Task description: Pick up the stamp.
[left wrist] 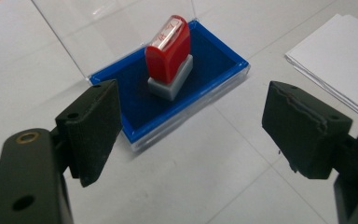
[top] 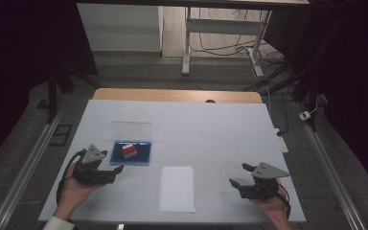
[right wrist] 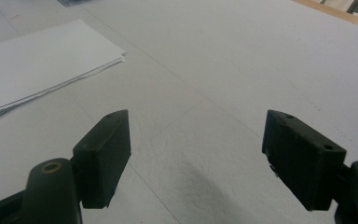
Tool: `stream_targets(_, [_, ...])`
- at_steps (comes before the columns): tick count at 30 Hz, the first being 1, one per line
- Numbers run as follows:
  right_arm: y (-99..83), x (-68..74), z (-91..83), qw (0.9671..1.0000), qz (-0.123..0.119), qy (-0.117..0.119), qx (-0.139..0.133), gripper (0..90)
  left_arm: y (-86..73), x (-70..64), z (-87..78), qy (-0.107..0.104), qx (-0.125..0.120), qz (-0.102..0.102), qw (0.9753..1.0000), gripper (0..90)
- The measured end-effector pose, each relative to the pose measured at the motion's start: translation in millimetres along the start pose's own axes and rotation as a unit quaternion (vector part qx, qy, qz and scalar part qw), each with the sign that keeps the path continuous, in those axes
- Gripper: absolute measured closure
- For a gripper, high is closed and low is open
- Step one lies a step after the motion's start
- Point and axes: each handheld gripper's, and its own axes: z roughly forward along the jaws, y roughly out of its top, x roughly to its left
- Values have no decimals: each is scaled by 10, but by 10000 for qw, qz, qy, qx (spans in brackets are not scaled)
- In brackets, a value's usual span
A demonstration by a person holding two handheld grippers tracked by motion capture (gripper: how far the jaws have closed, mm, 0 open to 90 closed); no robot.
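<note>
Looks like the approach step: left gripper (top: 106, 173) sits lower left of the frame, fingers spread wide and empty, just beside the blue ink pad (left wrist: 205, 56), clear lid up. Red stamp (left wrist: 168, 49) with grey base stands upright on the pad; next move probably calls for closing on its body. Right gripper (top: 242, 179) hovers lower right, fingers apart, near the paper (top: 177, 188) on the surface (top: 220, 129).

The high view looks forward and down over the whole table (top: 220, 124). Each of the 2 gripper views sits low and close behind its own jaws; both, like the high view, catch the paper stack (top: 177, 188) (left wrist: 340, 56) (right wrist: 42, 65).
</note>
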Motion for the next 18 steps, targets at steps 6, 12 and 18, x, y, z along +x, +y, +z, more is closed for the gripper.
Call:
stream_targets(6, [-4,-1,14,10000,-2,33,17,232,100,48,74,72,87,66,9999,215])
stream_targets(12, [-8,-4,18,10000,-7,42,68,241,212,115,136,100,120,115,9998,228])
stream_targets(18, [-14,-9,26,10000,-7,54,70,241,278,172,197,84,182,129,9997,237])
